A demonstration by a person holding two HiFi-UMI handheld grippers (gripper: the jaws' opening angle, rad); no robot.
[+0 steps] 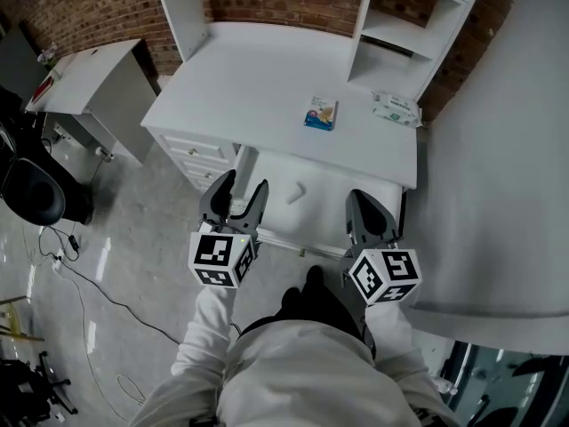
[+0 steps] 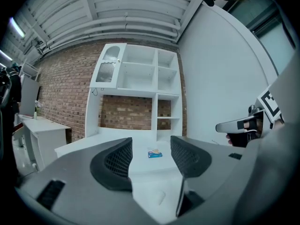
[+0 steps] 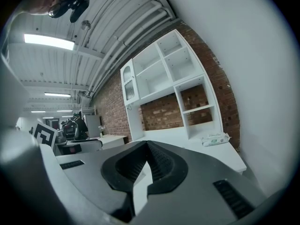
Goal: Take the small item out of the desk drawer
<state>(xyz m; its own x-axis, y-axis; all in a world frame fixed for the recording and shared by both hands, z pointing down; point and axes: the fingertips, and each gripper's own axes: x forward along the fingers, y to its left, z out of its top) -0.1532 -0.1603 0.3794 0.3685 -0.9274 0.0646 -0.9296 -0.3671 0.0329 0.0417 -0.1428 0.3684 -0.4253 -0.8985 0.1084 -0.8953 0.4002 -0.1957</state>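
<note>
Below the front edge of the white desk (image 1: 249, 78) the desk drawer (image 1: 324, 216) stands pulled out. A small pale item (image 1: 296, 191) lies on its white floor and also shows low in the left gripper view (image 2: 160, 197). My left gripper (image 1: 242, 185) hovers over the drawer's left part, just left of the item, with its jaws open and nothing between them (image 2: 150, 161). Over the drawer's right part my right gripper (image 1: 363, 201) is held with its jaws shut and empty (image 3: 146, 165). A blue packet (image 1: 321, 114) lies on the desk top.
A pack of wipes (image 1: 396, 108) lies at the desk's right rear, beside the shelf unit (image 1: 400, 25). Drawer fronts (image 1: 200, 154) flank the desk's left side. A big white panel (image 1: 498, 194) stands close on the right. A side table (image 1: 89, 83), a black chair (image 1: 36, 194) and floor cables (image 1: 89, 292) are at left.
</note>
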